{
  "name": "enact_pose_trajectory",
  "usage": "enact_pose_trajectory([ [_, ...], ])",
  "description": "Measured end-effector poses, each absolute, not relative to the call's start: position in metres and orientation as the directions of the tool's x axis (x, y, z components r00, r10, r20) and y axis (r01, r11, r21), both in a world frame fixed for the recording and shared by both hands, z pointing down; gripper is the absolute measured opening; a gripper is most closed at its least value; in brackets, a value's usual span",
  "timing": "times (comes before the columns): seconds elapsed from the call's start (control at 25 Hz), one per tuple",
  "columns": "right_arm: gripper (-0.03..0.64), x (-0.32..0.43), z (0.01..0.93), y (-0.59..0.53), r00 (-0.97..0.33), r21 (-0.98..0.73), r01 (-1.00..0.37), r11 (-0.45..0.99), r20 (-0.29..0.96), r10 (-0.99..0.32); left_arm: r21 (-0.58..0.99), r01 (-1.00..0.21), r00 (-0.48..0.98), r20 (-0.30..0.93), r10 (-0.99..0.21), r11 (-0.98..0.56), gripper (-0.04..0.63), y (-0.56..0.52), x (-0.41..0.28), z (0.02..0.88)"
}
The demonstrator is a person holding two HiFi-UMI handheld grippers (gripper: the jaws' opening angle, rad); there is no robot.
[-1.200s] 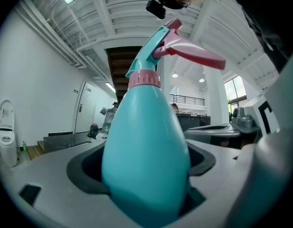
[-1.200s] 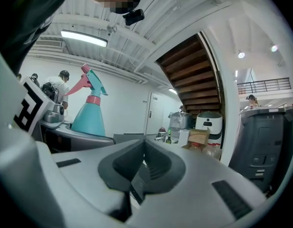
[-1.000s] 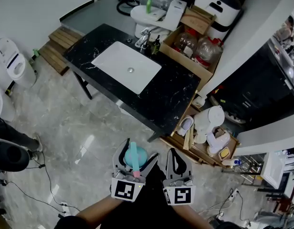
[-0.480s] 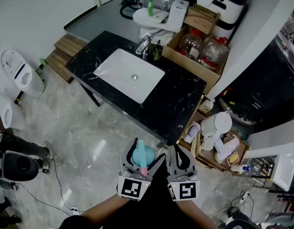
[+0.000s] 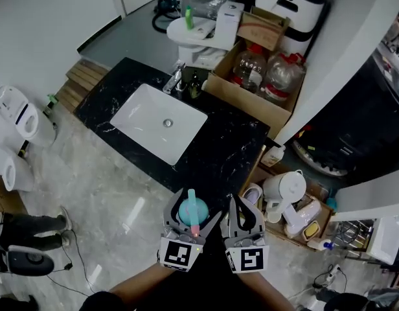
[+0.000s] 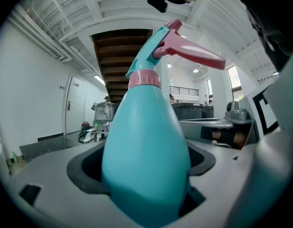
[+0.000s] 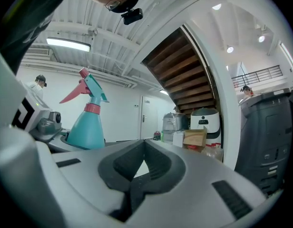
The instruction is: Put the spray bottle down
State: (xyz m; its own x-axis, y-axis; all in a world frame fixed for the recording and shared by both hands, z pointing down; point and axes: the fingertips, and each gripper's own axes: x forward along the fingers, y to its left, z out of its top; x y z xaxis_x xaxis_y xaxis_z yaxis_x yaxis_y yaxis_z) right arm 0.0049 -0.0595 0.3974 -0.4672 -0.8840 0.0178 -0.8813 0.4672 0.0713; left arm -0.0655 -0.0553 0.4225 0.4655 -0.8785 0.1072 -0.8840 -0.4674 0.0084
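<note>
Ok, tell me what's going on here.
A person holds a gripper in each hand. The left gripper is shut on a teal spray bottle, held upright in the air in front of the black counter. The right gripper is shut and empty beside it. The bottle is not yet set down.

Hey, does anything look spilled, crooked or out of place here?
No spill or damage shows. The spray bottle stands upright in the left tool. One oddity: a green bottle perched on the toilet behind the sink counter.

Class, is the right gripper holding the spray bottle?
No, the right gripper is shut on nothing; the teal spray bottle sits clamped in the left gripper.
</note>
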Motion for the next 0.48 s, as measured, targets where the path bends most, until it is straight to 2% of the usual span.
enact_pose_trajectory([
  [0.32,0.011,0.046,0.397,-0.126,-0.487,0.081,-0.870,0.486,0.018,-0.873,-0.035,-0.888,0.452,0.107,-0.885,-0.458,0.446,-0.125,-0.024,0.432],
  [0.48,0.011,0.061,0.403,-0.150,-0.507,0.019,-0.862,0.507,0.020,-0.862,-0.038,-0.893,0.440,0.147,-0.886,-0.449,0.446,-0.145,-0.005,0.448],
])
